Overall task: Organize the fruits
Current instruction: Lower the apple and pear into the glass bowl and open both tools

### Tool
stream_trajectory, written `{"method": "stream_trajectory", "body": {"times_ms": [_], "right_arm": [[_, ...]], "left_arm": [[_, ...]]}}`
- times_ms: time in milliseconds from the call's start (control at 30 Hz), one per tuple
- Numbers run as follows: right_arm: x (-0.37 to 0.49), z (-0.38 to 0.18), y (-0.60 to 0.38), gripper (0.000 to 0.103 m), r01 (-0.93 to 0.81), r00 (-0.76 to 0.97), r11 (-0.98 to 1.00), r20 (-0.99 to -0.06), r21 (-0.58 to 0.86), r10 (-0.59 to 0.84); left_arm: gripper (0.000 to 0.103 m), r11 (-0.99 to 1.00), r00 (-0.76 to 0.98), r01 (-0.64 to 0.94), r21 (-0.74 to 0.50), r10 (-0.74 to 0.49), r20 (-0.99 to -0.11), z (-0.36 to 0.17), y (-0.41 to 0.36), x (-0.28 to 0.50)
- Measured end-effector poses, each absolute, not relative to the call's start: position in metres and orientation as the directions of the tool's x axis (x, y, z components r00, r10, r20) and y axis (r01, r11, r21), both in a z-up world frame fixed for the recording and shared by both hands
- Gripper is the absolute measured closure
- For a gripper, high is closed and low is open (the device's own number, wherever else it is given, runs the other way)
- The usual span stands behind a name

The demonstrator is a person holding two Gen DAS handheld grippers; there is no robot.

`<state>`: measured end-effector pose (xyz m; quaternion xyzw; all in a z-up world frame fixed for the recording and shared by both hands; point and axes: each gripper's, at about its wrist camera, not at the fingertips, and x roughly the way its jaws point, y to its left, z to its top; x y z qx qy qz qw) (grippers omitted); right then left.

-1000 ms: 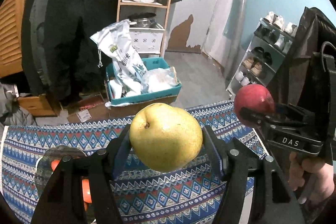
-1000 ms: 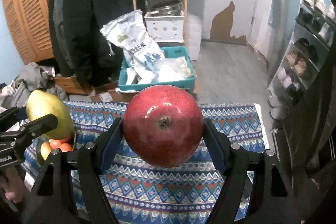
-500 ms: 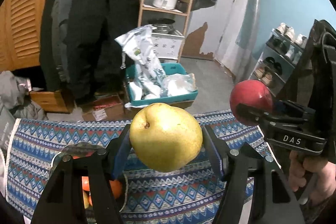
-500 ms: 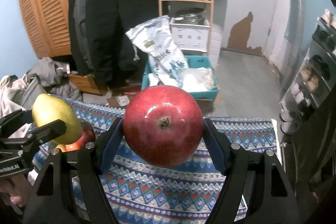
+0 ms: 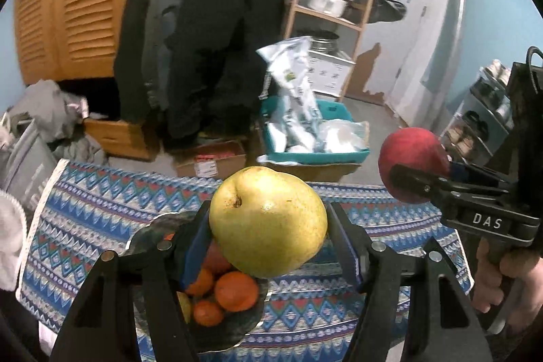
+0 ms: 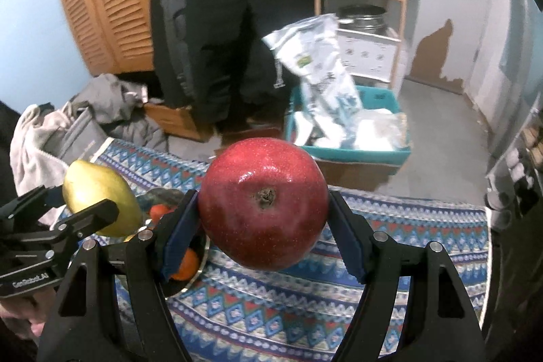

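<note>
I have the yellow pear (image 5: 268,221) clamped in my left gripper (image 5: 268,240), over the fruit bowl (image 5: 234,326) of oranges (image 5: 236,290); my right gripper (image 6: 263,226) pinches the red apple (image 6: 263,204) alongside. Neither is set down, so both drops remain

A pear (image 5: 268,223) is clamped in the left gripper (image 5: 268,246) above a fruit bowl (image 5: 224,328); an apple (image 5: 412,165) is gripped by the right gripper (image 5: 417,173) beside it.
</note>
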<state>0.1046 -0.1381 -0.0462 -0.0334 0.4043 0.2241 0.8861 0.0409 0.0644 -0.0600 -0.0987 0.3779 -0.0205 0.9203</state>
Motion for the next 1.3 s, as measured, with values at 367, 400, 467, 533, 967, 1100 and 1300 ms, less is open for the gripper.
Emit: {"method": "stream_trajectory", "body": {"times_ms": [367, 400, 467, 533, 967, 1100, 1300], "right_arm": [[0.114, -0.067, -0.066, 0.028, -0.507, 0.490, 0.848, -0.759, 0.152, 0.429], [0.115, -0.069, -0.058, 0.028, -0.516, 0.480, 0.842, -0.762, 0.156, 0.435], [0.117, -0.075, -0.045, 0.028, -0.531, 0.462, 0.831, -0.767, 0.163, 0.445], [0.118, -0.081, -0.033, 0.028, -0.542, 0.446, 0.823, -0.773, 0.168, 0.452], [0.127, -0.131, 0.033, 0.028, -0.601, 0.327, 0.774, -0.822, 0.200, 0.466], [0.125, -0.147, 0.039, 0.028, -0.603, 0.292, 0.771, -0.844, 0.204, 0.451], [0.119, -0.170, 0.045, 0.028, -0.612, 0.243, 0.764, -0.872, 0.203, 0.425]], "left_arm": [[0.036, 0.968, 0.678, -0.164, -0.189, -0.029, -0.734, -0.092, 0.131, 0.038], [0.036, 0.966, 0.672, -0.175, -0.189, -0.023, -0.740, -0.096, 0.137, 0.038], [0.036, 0.963, 0.662, -0.196, -0.185, -0.009, -0.750, -0.105, 0.147, 0.038], [0.036, 0.959, 0.645, -0.223, -0.176, 0.010, -0.764, -0.115, 0.158, 0.038], [0.036, 0.933, 0.543, -0.312, -0.176, 0.024, -0.839, -0.173, 0.198, 0.046], [0.036, 0.927, 0.507, -0.329, -0.182, 0.011, -0.862, -0.191, 0.204, 0.051], [0.036, 0.909, 0.442, -0.364, -0.200, -0.020, -0.897, -0.218, 0.210, 0.055]]}}
